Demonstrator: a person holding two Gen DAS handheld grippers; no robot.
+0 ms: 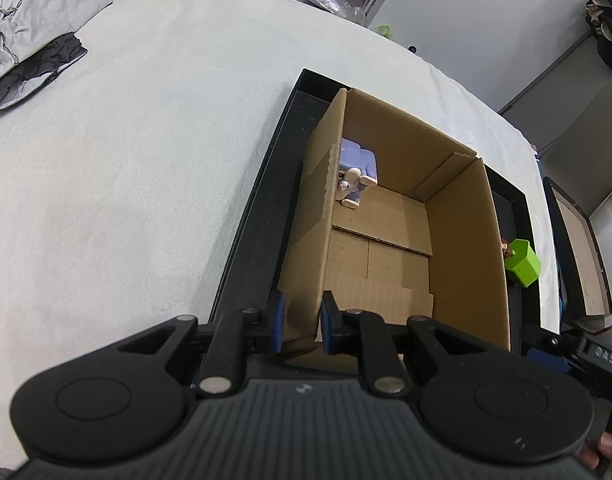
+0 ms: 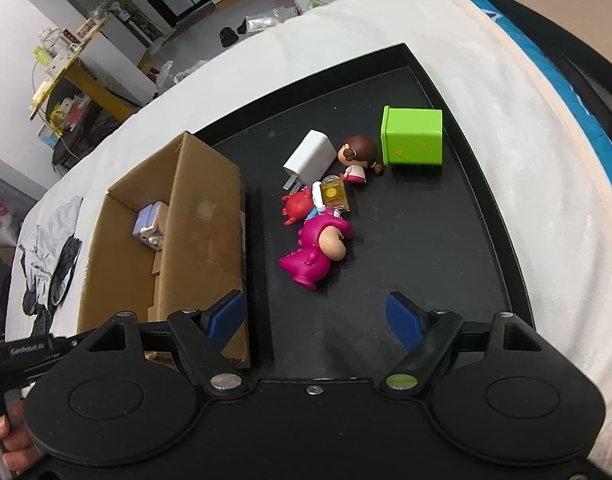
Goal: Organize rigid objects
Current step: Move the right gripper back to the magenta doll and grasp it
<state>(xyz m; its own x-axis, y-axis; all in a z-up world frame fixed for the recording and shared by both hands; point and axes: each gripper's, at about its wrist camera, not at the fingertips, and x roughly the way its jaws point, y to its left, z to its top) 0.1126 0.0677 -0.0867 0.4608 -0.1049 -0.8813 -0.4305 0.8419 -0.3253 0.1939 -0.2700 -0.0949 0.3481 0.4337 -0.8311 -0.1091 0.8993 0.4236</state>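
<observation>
- Beside the cardboard box [image 2: 202, 216], on the black tray [image 2: 458, 240]: a loose cluster of small toys, nearest of them the magenta dinosaur figure [image 2: 316, 254], lying on its side.
- Farther from the box than the dinosaur: a red crab toy [image 2: 296, 205], a small yellow bottle [image 2: 335, 194], a white charger plug [image 2: 310, 156], a brown-haired doll [image 2: 360, 158] and a green cube container [image 2: 412, 136] tipped on its side.
- Inside the box, at its far end: one lilac figure [image 1: 356, 172] already stowed.
- Right claw [image 2: 314, 316]: spread wide, empty, hanging short of the dinosaur.
- Left claw [image 1: 302, 322]: narrowed onto the box's near wall, apparently pinching the cardboard to steady it.
- Dinosaur likely hard plastic: light, stiff, glossy, so liable to slip or roll on the rounded head.
- Best taken across the torso, where the sides are flatter, not by the head or tail spikes.
- Bottle probably the fragile one; plug best held by its flat faces.
</observation>
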